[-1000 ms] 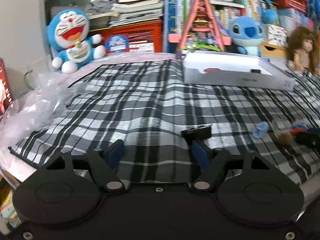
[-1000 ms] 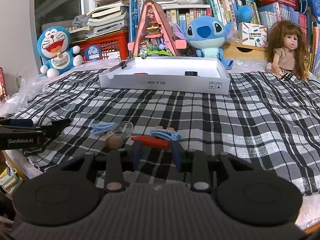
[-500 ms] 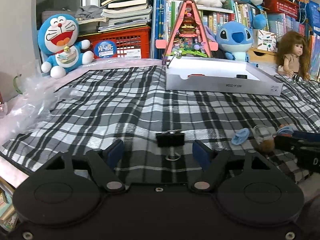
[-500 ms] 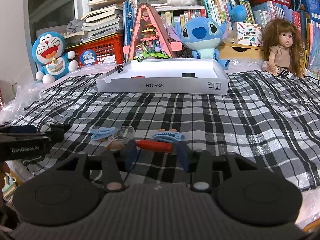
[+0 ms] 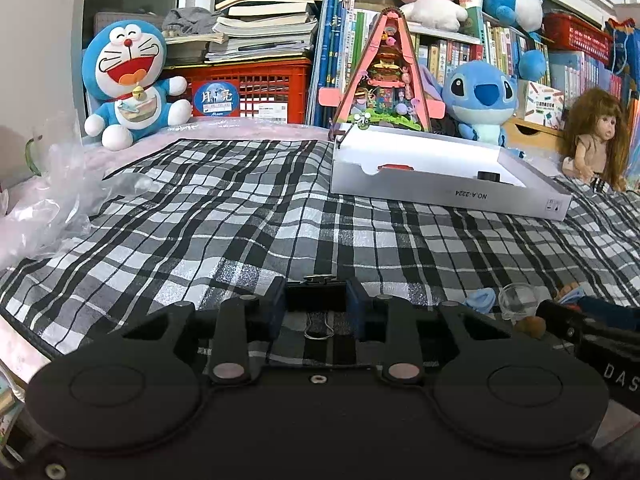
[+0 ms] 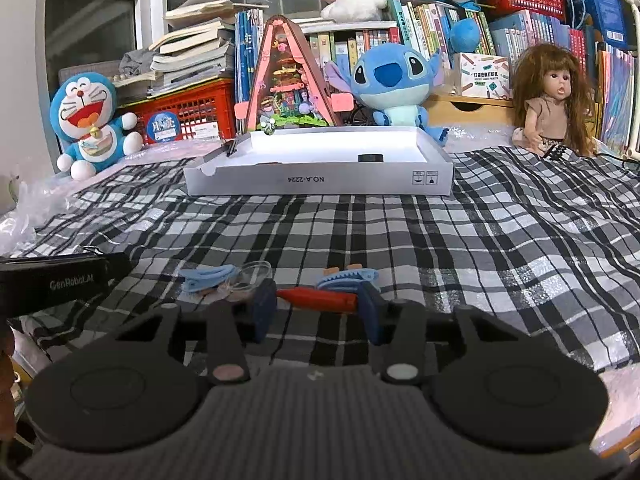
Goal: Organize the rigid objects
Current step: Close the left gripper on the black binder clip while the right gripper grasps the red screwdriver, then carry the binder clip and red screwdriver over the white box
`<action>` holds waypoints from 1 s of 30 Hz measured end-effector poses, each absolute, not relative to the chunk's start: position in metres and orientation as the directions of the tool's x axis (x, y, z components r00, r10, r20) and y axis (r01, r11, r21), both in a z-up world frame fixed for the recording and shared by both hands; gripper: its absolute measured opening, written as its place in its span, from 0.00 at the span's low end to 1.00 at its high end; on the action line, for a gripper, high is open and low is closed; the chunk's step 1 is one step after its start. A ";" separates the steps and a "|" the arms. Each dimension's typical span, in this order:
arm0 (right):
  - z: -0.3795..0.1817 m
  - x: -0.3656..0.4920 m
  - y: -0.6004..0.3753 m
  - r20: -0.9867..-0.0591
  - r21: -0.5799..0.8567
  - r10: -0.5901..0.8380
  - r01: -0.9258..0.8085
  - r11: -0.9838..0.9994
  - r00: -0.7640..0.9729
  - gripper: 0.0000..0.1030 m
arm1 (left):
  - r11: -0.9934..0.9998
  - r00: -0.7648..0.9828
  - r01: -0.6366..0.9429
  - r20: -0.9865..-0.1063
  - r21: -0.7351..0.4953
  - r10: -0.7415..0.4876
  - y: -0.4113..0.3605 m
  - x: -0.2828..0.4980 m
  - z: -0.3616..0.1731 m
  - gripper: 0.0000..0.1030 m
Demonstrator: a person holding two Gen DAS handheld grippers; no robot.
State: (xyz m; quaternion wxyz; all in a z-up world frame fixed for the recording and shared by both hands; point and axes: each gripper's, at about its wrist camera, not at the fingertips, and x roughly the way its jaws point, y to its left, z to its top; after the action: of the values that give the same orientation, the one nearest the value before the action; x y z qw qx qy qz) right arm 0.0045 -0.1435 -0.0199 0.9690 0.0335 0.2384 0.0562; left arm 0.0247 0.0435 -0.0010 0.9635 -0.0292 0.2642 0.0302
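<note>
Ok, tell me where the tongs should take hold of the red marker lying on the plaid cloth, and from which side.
Grip the red marker across the middle of its barrel, coming in low from the near edge of the plaid cloth. It lies flat and crosswise, so its long, thin body fits between the fingers. The right tongs are lined up this way, jaws closing around it. Avoid the far side: the blue hair clip sits right behind.

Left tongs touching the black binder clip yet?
Touching. Left wrist view: both blue pads of the closing left tongs sit flush against the sides of the black binder clip, no gap visible.
</note>
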 end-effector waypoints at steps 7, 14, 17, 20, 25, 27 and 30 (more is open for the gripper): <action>-0.014 0.000 -0.145 -0.437 0.090 0.141 -0.113 0.989 0.888 0.48 | 0.997 0.866 -0.071 -0.499 -0.039 0.043 0.044 0.020 0.004 0.29; -0.004 -0.003 -0.150 -0.407 0.078 0.145 -0.124 0.989 0.902 0.48 | 0.998 0.881 -0.049 -0.473 -0.042 0.023 0.041 0.020 0.018 0.29; -0.001 0.001 -0.154 -0.402 0.075 0.137 -0.117 0.990 0.905 0.48 | 0.998 0.883 -0.033 -0.469 -0.045 0.008 0.038 0.023 0.024 0.29; 0.002 0.007 -0.160 -0.403 0.082 0.133 -0.110 0.991 0.906 0.48 | 0.999 0.884 -0.021 -0.468 -0.051 -0.005 0.036 0.031 0.031 0.29; 0.010 0.020 -0.171 -0.401 0.100 0.130 -0.097 0.990 0.907 0.48 | 0.995 0.873 0.017 -0.484 -0.100 -0.063 0.034 0.050 0.044 0.29; 0.013 0.026 -0.176 -0.398 0.111 0.130 -0.093 0.989 0.908 0.48 | 0.994 0.870 0.024 -0.488 -0.106 -0.073 0.033 0.060 0.049 0.29; 0.020 0.037 -0.183 -0.398 0.123 0.133 -0.090 0.988 0.908 0.48 | 0.994 0.870 0.032 -0.486 -0.107 -0.080 0.030 0.076 0.057 0.29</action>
State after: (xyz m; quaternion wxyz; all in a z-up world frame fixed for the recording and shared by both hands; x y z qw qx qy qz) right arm 0.0369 -0.1826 0.0198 0.9754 0.0510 0.2069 0.0572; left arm 0.0761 0.0297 0.0567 0.9658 -0.0479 0.2531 -0.0289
